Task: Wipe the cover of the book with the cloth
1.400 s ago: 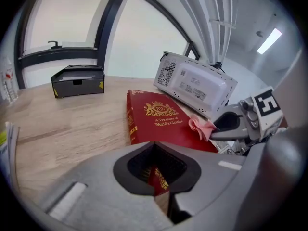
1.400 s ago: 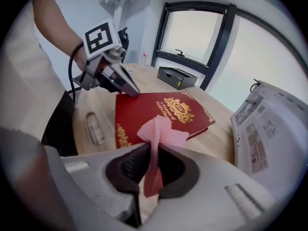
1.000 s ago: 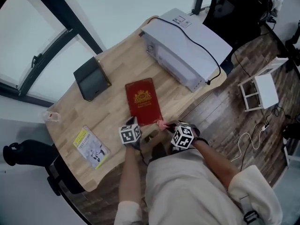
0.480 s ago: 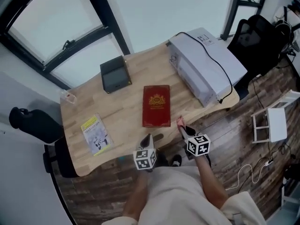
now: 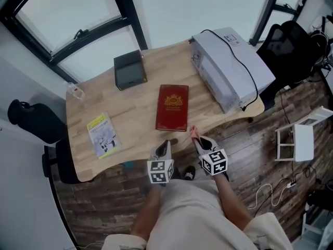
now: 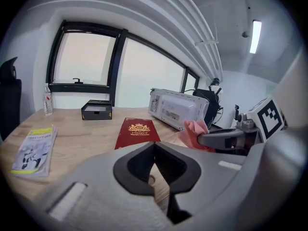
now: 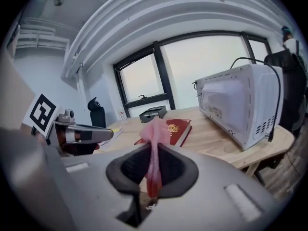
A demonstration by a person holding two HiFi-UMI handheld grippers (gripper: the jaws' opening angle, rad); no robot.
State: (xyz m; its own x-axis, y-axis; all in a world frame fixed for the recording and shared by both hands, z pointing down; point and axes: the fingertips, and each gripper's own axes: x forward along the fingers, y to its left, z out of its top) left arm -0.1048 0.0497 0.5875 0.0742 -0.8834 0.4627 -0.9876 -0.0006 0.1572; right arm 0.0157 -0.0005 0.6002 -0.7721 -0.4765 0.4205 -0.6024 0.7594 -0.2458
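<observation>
The right gripper [image 7: 152, 146] has its jaws closed on a small pink cloth [image 7: 155, 129], apparently ready for wiping. The left gripper's [image 6: 155, 148] jaws are together and hold nothing. The dark red hardcover book [image 5: 172, 107] lies cover-up near the front edge of the wooden worktop [image 5: 135, 119], within reach.

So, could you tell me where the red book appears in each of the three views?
Head view: the red book lies at picture centre.
Left gripper view: book at centre, just above the jaws.
Right gripper view: book at centre, partly behind the pink cloth.
Shared landmark: the white microwave, always to the book's right.
</observation>
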